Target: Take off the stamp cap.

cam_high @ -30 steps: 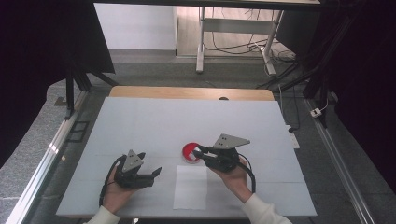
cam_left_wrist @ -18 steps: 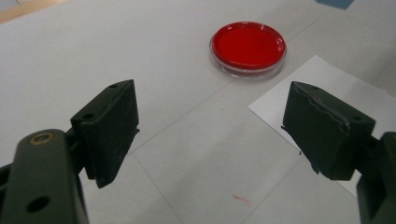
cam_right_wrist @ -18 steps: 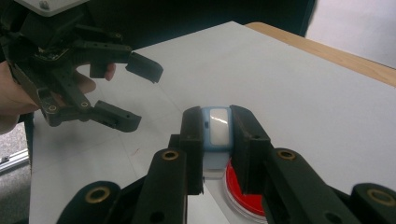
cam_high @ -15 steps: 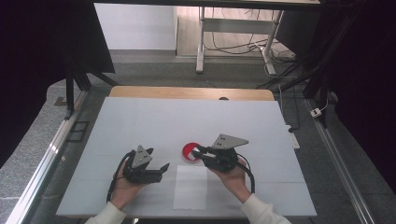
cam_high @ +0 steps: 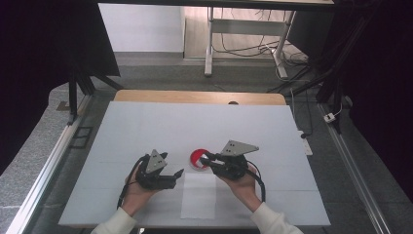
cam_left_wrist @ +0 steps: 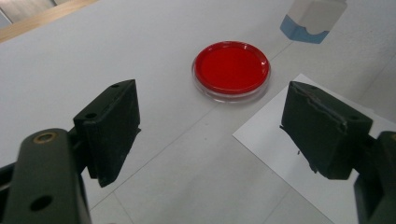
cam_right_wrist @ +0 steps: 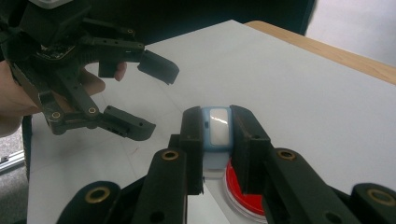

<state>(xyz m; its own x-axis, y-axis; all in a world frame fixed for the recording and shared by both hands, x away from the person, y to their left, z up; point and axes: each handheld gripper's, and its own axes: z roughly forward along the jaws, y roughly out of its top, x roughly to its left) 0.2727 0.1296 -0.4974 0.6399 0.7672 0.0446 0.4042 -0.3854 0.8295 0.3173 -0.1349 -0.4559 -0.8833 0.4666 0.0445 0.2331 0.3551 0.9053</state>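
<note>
One blue-white stamp (cam_right_wrist: pixel 218 128) pinched in right claw (cam_right_wrist: pixel 219 140), one red dish (cam_left_wrist: pixel 231 70), left claw (cam_left_wrist: pixel 229 126) spread.

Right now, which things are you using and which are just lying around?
Using:
stamp, held by the right gripper
red pad
paper
left gripper, open nearby

Lying around:
cables on the floor
metal stand

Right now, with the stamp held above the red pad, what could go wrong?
1. The right hand-held gripper grips the small blue-and-white stamp by its sides; pressing down could make it slip or tilt.
2. The red ink pad lies free and may slide.
3. The open left hand-held gripper could smear the white paper.
</note>
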